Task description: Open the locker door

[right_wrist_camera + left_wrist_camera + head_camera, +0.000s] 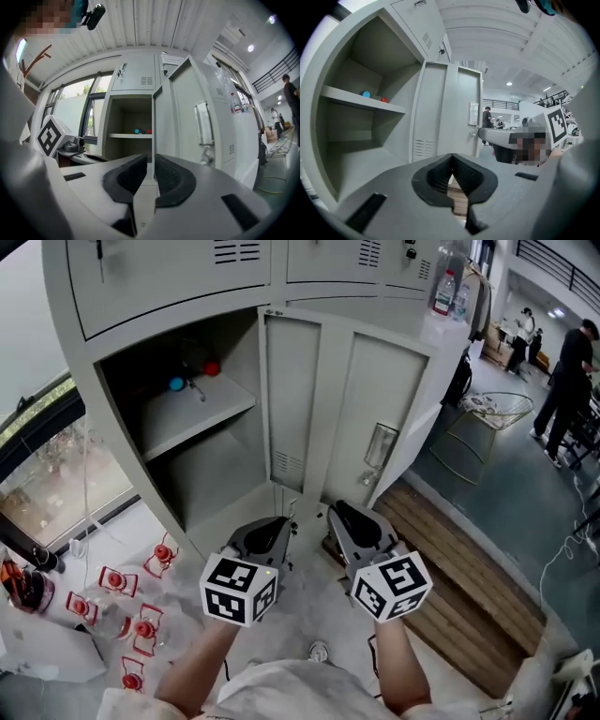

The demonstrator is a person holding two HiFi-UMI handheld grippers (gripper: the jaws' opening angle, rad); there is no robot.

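Jaws of right gripper [151, 163] sit narrow, with a slim gap and nothing clamped. The edge of the locker door [292, 399] lines up with that gap past the tips; no contact visible. Left gripper [452, 158] is just beside the right one, jaws together at the tips, empty.

Door is swung out, edge-on to both grippers, its inner face with a low vent showing.

- Left of door: open compartment [220, 474] with one shelf [202, 413]. On the shelf are a small blue thing [176, 383] and a small red thing [213, 367], near each other toward the back.
- Right of door: grey panel carrying a handle [380, 444].
- Up and right of door: bottles [447, 292] on the locker top.
- Floor right of door: wooden planks [450, 568].
- Floor well left of door: a cluster of small red-and-white items [141, 615].
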